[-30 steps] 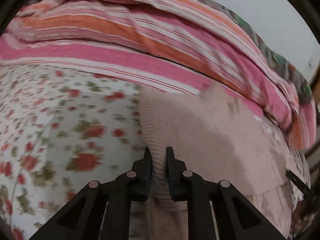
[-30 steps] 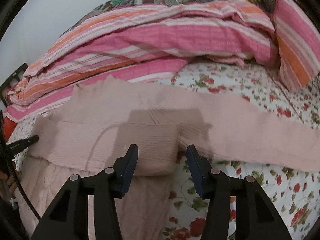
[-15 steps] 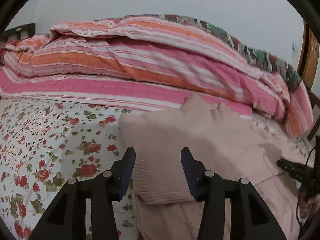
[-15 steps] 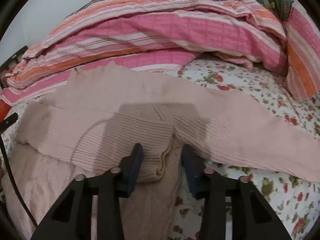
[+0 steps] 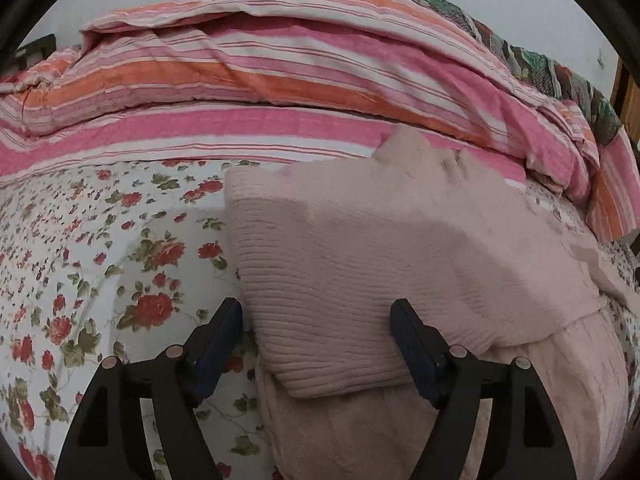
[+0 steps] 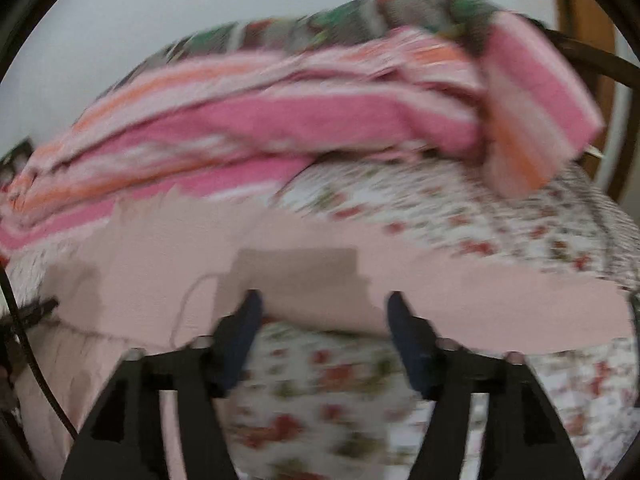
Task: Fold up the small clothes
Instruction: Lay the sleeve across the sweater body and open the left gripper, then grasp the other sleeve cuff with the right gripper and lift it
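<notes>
I've got the bed (image 5: 80,240) under me, its white sheet printed with red roses. Along its far edge a pink-and-orange striped quilt (image 5: 280,80) lies bunched in a long heap. Toward the near edge a pale pink knit sweater (image 5: 360,260) lies flat on the sheet, one sleeve (image 6: 500,304) stretching toward the right edge; the right view is blurred.

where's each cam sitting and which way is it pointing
Left wrist: on the left gripper, low over the bed, facing the folded pink sweater; its open black fingers show.
Right wrist: on the right gripper, blurred, facing the sweater's spread sleeve; open fingers show.
Shared: sweater, floral sheet, striped quilt.
</notes>
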